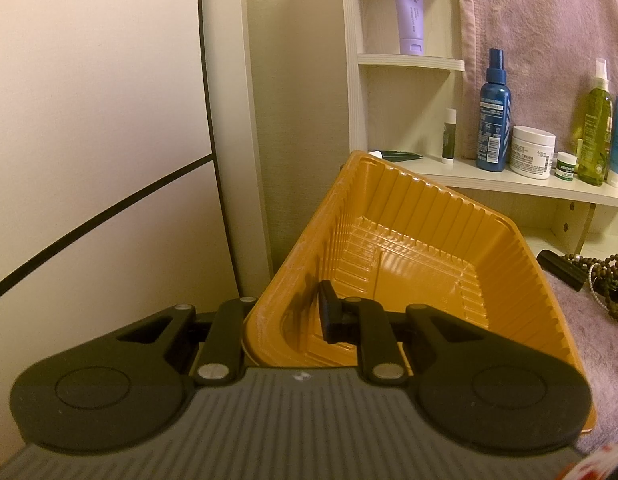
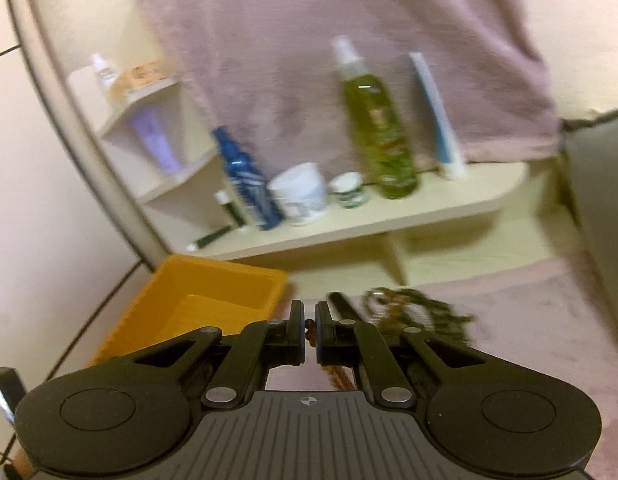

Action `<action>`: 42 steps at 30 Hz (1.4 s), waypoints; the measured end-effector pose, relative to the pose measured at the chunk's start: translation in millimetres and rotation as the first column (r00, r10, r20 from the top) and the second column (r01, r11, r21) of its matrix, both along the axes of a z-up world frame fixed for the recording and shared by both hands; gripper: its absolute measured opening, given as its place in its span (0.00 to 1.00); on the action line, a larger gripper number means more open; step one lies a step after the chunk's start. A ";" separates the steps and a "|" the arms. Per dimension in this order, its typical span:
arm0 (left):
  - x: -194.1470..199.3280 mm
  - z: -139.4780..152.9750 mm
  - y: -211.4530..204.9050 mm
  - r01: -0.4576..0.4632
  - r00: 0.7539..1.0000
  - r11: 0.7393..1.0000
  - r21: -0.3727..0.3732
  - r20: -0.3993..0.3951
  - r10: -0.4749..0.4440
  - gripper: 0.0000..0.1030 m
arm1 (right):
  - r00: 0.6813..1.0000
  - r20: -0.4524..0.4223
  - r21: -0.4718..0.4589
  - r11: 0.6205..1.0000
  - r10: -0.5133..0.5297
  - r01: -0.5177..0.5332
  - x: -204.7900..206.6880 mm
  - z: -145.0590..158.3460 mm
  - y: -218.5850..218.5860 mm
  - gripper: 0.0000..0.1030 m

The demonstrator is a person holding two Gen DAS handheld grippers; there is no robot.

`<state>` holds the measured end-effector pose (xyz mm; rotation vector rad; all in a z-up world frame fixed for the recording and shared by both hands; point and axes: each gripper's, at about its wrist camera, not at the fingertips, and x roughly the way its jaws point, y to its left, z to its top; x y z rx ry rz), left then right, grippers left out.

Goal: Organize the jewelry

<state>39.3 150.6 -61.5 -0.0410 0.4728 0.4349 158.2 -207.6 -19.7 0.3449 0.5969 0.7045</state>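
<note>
Bead strand (image 2: 309,330) in right fingers (image 2: 296,320), jewelry pile (image 1: 607,284) sharper leftward

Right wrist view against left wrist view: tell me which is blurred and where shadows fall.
Right wrist view: motion-smeared, the green spray bottle and beaded jewelry pile streaked; only the right gripper stays crisp. Left wrist view: sharp, the white cream jar label partly legible; the left gripper casts dark shadows on the ribbed orange plastic tray wall; fisheye bends the shelf edges.
</note>
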 end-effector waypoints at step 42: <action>-0.8 0.0 2.7 0.007 1.000 1.000 -0.006 -0.011 -0.007 0.16 | 0.980 -0.077 -0.120 0.974 0.183 -0.191 -16.4 -46.6 82.0 0.44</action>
